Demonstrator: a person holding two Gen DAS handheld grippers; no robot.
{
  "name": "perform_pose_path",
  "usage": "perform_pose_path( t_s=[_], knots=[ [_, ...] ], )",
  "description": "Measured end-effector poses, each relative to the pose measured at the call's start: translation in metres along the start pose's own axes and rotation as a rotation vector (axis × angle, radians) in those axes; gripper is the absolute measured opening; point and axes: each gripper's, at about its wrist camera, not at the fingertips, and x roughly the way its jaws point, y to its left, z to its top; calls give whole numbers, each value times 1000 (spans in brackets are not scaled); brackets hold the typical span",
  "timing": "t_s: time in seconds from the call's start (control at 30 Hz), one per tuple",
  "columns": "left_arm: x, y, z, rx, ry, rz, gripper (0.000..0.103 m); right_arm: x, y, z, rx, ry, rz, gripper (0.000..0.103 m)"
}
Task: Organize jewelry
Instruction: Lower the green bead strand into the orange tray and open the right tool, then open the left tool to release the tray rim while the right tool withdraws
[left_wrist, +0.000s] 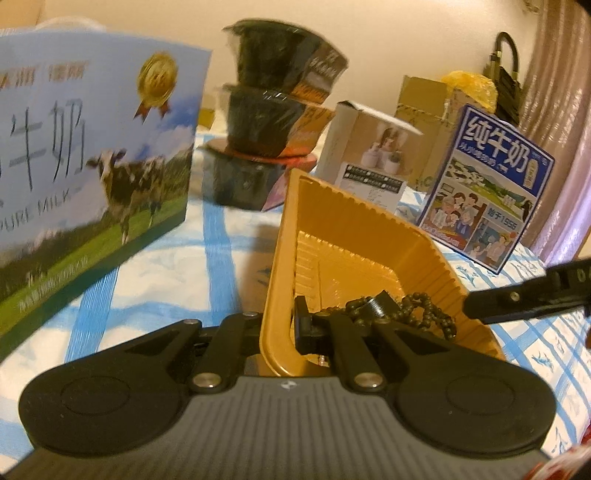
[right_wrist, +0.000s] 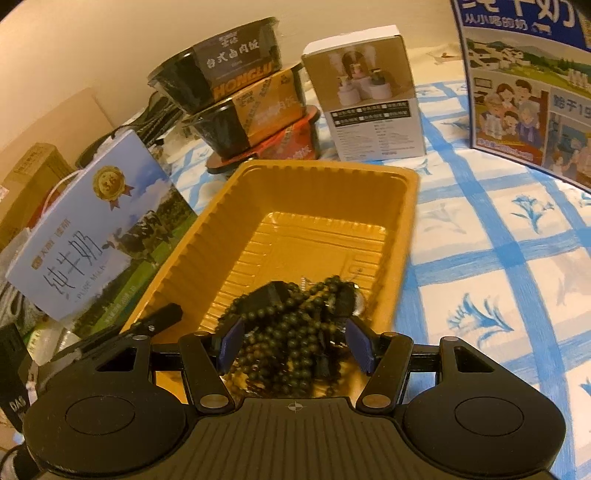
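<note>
The left tongs (left_wrist: 291, 325), pressed together on the near rim of a gold plastic tray (left_wrist: 369, 236), tip it up off the blue-checked cloth (left_wrist: 207, 236) at the centre of the left wrist view. In the right wrist view the right tongs (right_wrist: 293, 349) stand half spread at the bottom centre, their blue pads (right_wrist: 229, 345) on either side of a tangle of dark bead strands (right_wrist: 291, 317) heaped in the tray's near end; whether the pads press on the beads cannot be told. A milk carton box (right_wrist: 96, 229) stands at the left and stacked black food bowls (right_wrist: 236, 92) at the upper centre, both close behind the tray. The risk appears to lie in the thin rim hold: should it slip, the tray could drop and spill the strands, and a pull on one loop might drag the whole knot out.
</note>
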Motion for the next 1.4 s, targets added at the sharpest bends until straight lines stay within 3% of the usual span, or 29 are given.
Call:
perform_pose_path(
  t_s=[0.2,0.3,0.37,0.4,0.5,0.73,0.93,1.17,1.4],
  knots=[
    [9,14,-5,-76,60,8,8,-11,-1,-12,-15,-61,-60,61],
    [10,16,-6,-71,63,16,12,-18,-4,-20,2,-94,-70,67],
    [11,18,-6,-73,64,36,35,-22,-6,-28,25,-123,-85,75],
    [12,20,-6,-89,67,43,39,-24,-7,-30,35,-136,-92,76],
    [8,28,-4,-122,73,45,42,-32,-12,-41,71,-175,-111,78],
    [-25,28,3,-79,52,114,65,-54,-17,-64,107,-182,-204,80],
    [-56,6,17,69,45,193,66,-76,-8,-83,69,-145,-289,80],
    [-86,-27,23,121,76,156,66,-106,11,-100,84,-145,-305,80],
    [-110,-70,11,198,168,54,68,-134,27,-118,94,-143,-295,80]
  ],
)
